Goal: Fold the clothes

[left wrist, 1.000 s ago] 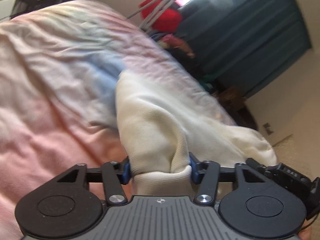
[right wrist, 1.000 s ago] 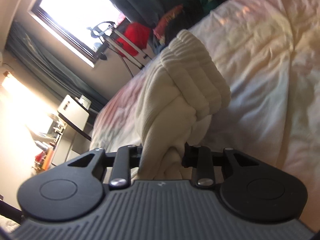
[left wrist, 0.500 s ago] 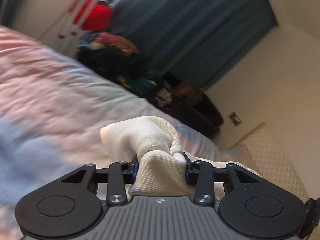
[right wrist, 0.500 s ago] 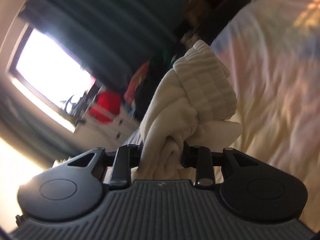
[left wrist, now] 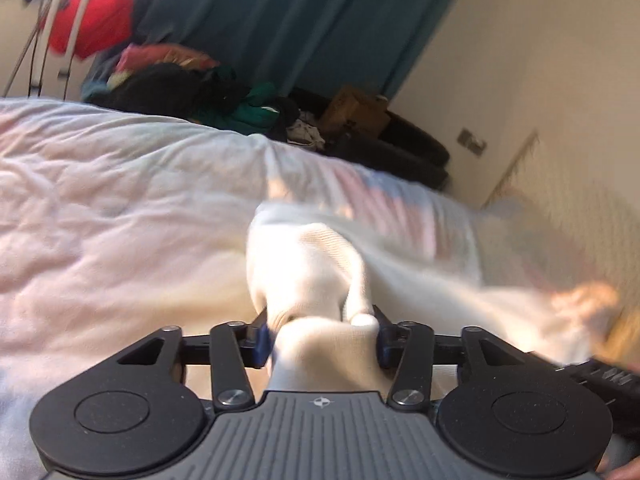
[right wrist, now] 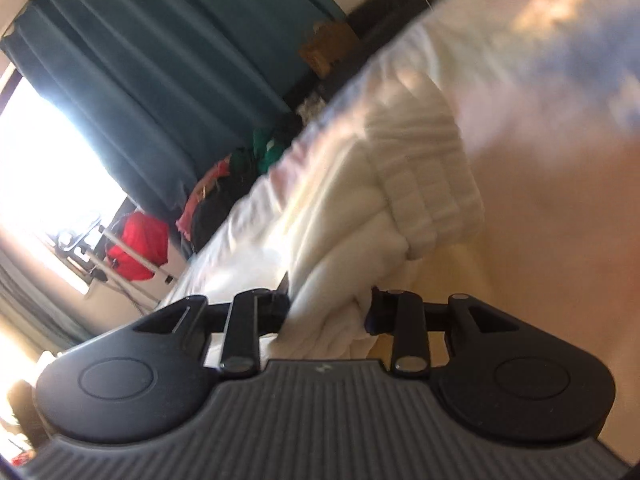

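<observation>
Mid-fold: left claw (left wrist: 320, 334), jaws opening, bunched cream ribbed knit garment (left wrist: 316, 264) between; right claw (right wrist: 326, 308), jaws opening, gathered cloth and cuff toward 1 o'clock. Next: lay flat on pale pink quilted bed (left wrist: 100, 208), smooth.

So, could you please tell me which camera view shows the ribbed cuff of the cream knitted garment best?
The right wrist view: the ribbed cuff fills the middle, its ridges visible despite blur, above the right gripper. The left wrist view shows only smooth bunched knit between the left gripper, whose jaws are opening; no cuff.

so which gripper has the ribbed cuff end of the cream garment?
The right gripper: thick ribbed cuff bunched just ahead of it. The left gripper holds a smooth fold of the cream garment.
</observation>
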`<move>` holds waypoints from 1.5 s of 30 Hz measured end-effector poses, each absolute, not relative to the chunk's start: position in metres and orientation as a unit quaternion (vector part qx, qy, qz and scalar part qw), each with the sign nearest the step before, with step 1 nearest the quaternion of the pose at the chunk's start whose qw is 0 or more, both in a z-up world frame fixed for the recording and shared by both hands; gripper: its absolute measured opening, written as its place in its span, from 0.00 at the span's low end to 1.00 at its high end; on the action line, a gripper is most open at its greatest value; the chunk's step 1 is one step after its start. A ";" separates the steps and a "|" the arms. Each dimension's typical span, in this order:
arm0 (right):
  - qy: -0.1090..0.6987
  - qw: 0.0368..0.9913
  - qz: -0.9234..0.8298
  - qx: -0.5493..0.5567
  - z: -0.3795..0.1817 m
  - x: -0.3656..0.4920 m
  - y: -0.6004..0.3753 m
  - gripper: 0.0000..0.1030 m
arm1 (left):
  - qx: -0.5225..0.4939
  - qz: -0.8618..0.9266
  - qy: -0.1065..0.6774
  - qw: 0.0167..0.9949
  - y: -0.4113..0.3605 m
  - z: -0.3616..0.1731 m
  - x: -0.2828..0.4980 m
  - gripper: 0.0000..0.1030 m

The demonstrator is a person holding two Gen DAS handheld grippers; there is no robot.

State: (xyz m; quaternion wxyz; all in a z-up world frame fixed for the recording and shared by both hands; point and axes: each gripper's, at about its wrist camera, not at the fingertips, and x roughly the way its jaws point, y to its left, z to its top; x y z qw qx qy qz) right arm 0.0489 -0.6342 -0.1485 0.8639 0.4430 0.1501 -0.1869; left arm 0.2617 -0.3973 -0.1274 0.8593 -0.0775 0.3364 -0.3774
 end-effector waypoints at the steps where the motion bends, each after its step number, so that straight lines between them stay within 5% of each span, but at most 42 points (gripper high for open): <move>1: 0.150 0.859 -0.185 0.453 -0.158 0.042 -0.632 0.37 | -0.071 -0.378 0.337 0.859 -0.394 -0.138 0.261 0.53; 9: 0.162 0.831 -0.208 0.490 -0.176 0.021 -0.624 0.47 | -0.009 -0.365 0.324 0.873 -0.383 -0.121 0.236 0.69; 21: 0.220 0.865 -0.215 0.396 -0.075 -0.044 -0.578 0.49 | 0.042 -0.368 0.263 0.891 -0.337 0.003 0.128 0.84; 25: 0.197 0.899 -0.204 0.333 -0.026 -0.068 -0.551 0.89 | 0.045 -0.374 0.228 0.898 -0.314 0.051 0.083 0.94; 28: 0.182 0.922 -0.191 0.283 0.008 -0.086 -0.531 0.98 | 0.040 -0.384 0.209 0.899 -0.296 0.081 0.052 0.99; 36: 0.139 0.953 -0.172 0.207 0.079 -0.137 -0.479 0.99 | 0.022 -0.396 0.177 0.901 -0.256 0.128 -0.021 1.00; 45: 0.072 0.967 -0.203 0.138 0.096 -0.175 -0.427 0.99 | 0.017 -0.394 0.158 0.905 -0.221 0.132 -0.068 1.00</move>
